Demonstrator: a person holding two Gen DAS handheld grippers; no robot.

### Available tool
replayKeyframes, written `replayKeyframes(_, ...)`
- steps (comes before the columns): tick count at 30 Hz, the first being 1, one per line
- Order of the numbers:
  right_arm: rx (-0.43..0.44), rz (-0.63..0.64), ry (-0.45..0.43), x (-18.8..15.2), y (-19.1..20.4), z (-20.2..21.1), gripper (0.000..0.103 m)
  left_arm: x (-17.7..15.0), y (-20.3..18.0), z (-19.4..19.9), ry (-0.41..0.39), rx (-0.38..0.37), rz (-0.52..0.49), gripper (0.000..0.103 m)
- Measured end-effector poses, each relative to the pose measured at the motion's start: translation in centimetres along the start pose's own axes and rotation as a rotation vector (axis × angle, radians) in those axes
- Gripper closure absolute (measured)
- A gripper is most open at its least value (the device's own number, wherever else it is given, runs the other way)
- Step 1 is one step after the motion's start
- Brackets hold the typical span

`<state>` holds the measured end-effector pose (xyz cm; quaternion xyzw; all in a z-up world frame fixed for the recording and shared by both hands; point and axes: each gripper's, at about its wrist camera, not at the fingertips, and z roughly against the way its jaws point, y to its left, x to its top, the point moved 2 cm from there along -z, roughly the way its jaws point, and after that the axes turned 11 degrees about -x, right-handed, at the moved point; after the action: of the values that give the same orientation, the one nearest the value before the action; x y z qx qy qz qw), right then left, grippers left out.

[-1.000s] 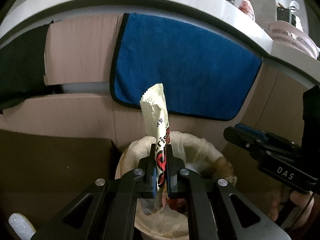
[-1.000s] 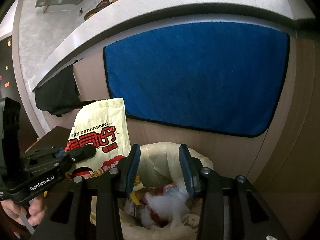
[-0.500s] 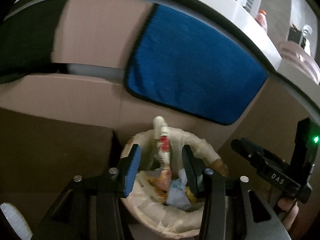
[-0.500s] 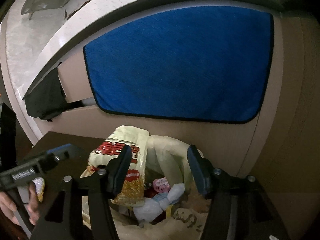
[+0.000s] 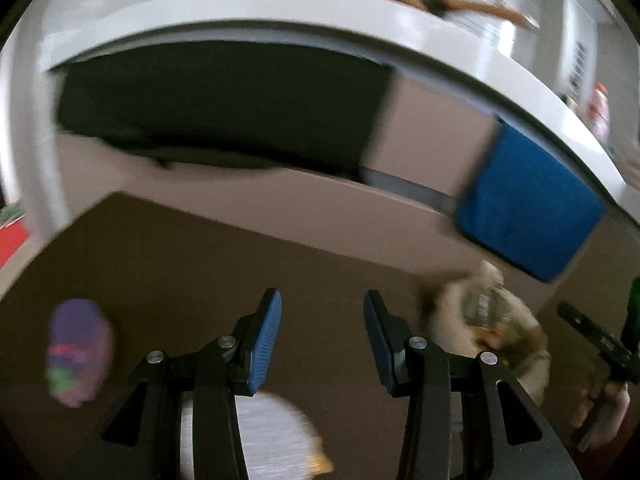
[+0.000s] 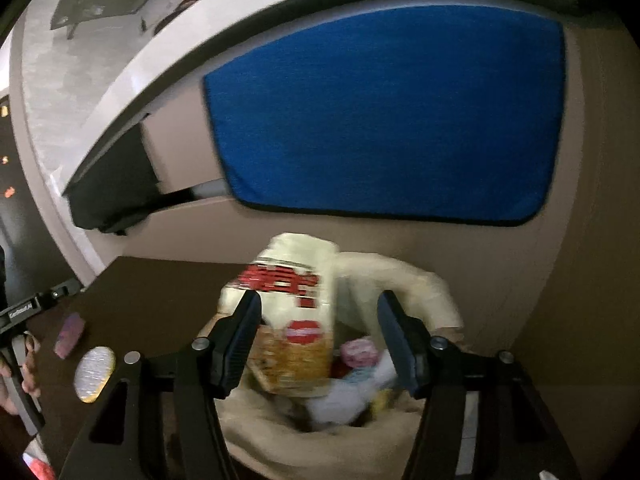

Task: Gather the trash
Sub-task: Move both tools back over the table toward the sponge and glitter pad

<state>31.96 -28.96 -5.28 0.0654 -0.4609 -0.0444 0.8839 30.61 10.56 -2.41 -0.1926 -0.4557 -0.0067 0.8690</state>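
In the right wrist view the right gripper [image 6: 320, 340] fills the lower frame, jaws opening with nothing pressed between the pads. Just past them, at lower centre, the snack bag [image 6: 296, 320] stands tilted inside the lined trash bin [image 6: 400, 280]; it looks let go there, so that piece seems done. At lower left two scraps lie on the brown floor [image 6: 160, 280]: a silver wrapper [image 6: 94, 372] and a purple wrapper [image 6: 70, 332].

In the left wrist view the left gripper [image 5: 322, 340] stands open and empty at lower centre, aimed at the floor, likely for the next pickup. The silver wrapper shows beneath its left finger, low in frame; the purple one lies at far left. A blue towel [image 5: 528, 216] hangs at upper right.
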Motion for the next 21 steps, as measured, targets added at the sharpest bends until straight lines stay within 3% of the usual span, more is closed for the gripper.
replayKeyframes(8,0.150,0.122,0.038,-1.4,9.9,-0.1,0.043,-0.8,9.0,7.0,-0.054,0.138,0.079,0.059)
replayKeyframes(16,0.366,0.289,0.210,-6.3,22.2,-1.9,0.043,-4.7,16.6,10.3,-0.028,0.183,0.190,0.059)
replayKeyframes(21,0.415,0.342,0.317,-9.2,27.3,-3.8,0.043,-6.5,18.6,11.8,-0.029,0.183,0.198,0.059)
